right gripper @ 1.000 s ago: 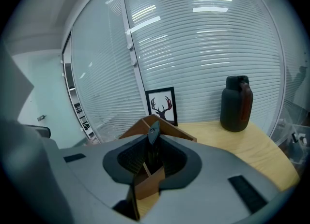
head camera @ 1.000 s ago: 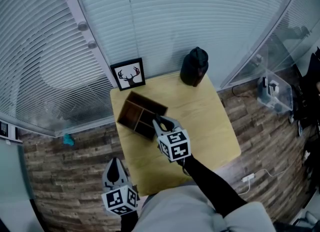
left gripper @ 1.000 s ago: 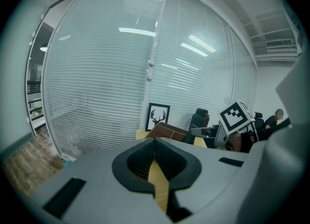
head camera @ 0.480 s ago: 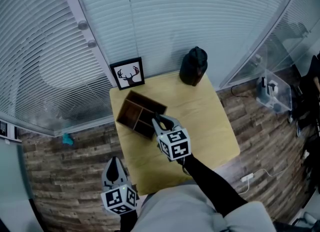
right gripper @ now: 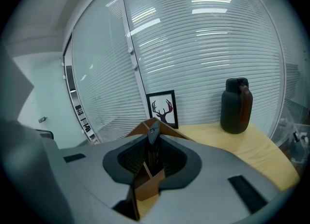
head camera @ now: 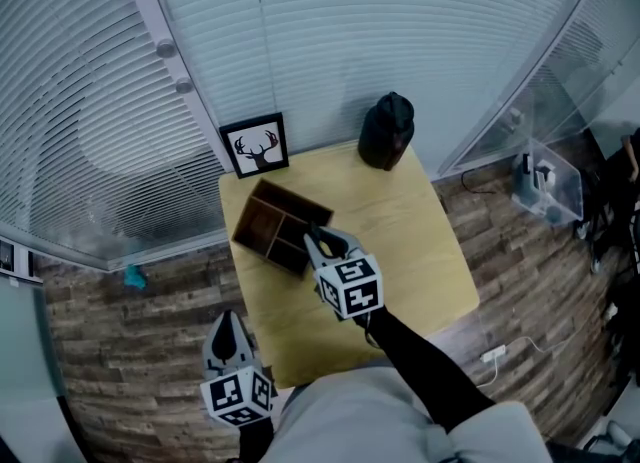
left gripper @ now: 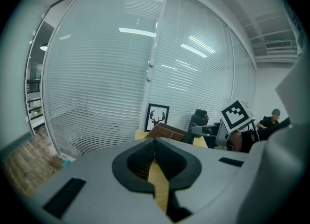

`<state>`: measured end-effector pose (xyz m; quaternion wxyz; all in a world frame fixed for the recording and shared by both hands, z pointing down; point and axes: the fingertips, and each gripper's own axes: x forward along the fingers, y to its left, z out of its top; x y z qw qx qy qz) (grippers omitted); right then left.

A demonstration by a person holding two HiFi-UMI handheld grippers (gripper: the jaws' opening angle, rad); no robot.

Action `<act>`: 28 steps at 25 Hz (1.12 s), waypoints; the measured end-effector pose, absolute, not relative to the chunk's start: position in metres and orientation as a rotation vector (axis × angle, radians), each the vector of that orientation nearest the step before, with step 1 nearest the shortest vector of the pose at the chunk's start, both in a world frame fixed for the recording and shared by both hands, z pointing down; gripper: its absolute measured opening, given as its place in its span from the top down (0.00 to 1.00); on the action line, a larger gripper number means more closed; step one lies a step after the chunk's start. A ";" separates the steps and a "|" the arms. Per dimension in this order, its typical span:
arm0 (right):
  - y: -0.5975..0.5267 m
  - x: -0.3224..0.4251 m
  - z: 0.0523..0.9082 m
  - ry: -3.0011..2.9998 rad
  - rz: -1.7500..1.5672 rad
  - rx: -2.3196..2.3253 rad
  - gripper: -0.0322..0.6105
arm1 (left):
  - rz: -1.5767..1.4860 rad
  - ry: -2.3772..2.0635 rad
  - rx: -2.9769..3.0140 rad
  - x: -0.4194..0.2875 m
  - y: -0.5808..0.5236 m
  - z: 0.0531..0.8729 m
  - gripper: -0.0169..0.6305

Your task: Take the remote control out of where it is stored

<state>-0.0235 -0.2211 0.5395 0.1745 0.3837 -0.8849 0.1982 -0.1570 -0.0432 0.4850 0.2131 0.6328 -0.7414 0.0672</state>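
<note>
A brown wooden organizer box [head camera: 277, 228] with compartments stands on the light wooden table [head camera: 400, 251]. My right gripper [head camera: 322, 247] is at the box's near right corner. In the right gripper view a thin dark remote control [right gripper: 153, 136] stands upright between the pads, with the right gripper [right gripper: 153, 143] shut on it, above the box's dividers [right gripper: 145, 186]. My left gripper [head camera: 231, 334] hangs off the table's near left corner. Its pads [left gripper: 144, 155] meet at the tip with nothing between them. From there I see the box [left gripper: 167, 132] and the right gripper's marker cube [left gripper: 237, 115].
A framed deer picture [head camera: 255, 146] leans against the blinds at the table's back left. A dark jug [head camera: 387, 131] stands at the back edge. A clear plastic bin [head camera: 548, 186] sits on the floor to the right. A cable and plug [head camera: 497, 354] lie below the table.
</note>
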 end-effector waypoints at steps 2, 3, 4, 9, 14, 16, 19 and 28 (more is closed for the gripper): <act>-0.221 -0.023 0.539 -2.510 0.563 1.088 0.84 | 0.185 -2.057 1.759 -0.157 -0.043 0.485 0.96; -0.221 -0.023 0.538 -2.511 0.564 1.088 0.84 | 0.184 -2.058 1.759 -0.157 -0.043 0.484 0.96; -0.221 -0.023 0.538 -2.512 0.564 1.088 0.84 | 0.183 -2.058 1.759 -0.157 -0.043 0.484 0.96; -0.221 -0.022 0.536 -2.515 0.566 1.088 0.84 | 0.179 -2.061 1.758 -0.157 -0.043 0.483 0.96; -0.221 -0.021 0.534 -2.520 0.566 1.088 0.84 | 0.177 -2.062 1.757 -0.157 -0.042 0.483 0.96; -0.221 -0.021 0.533 -2.521 0.567 1.089 0.84 | 0.175 -2.065 1.754 -0.157 -0.042 0.483 0.96; -0.220 -0.021 0.532 -2.521 0.568 1.090 0.84 | 0.170 -2.067 1.755 -0.157 -0.043 0.482 0.96; -0.220 -0.019 0.531 -2.525 0.578 1.102 0.84 | 0.160 -2.062 1.758 -0.157 -0.043 0.482 0.96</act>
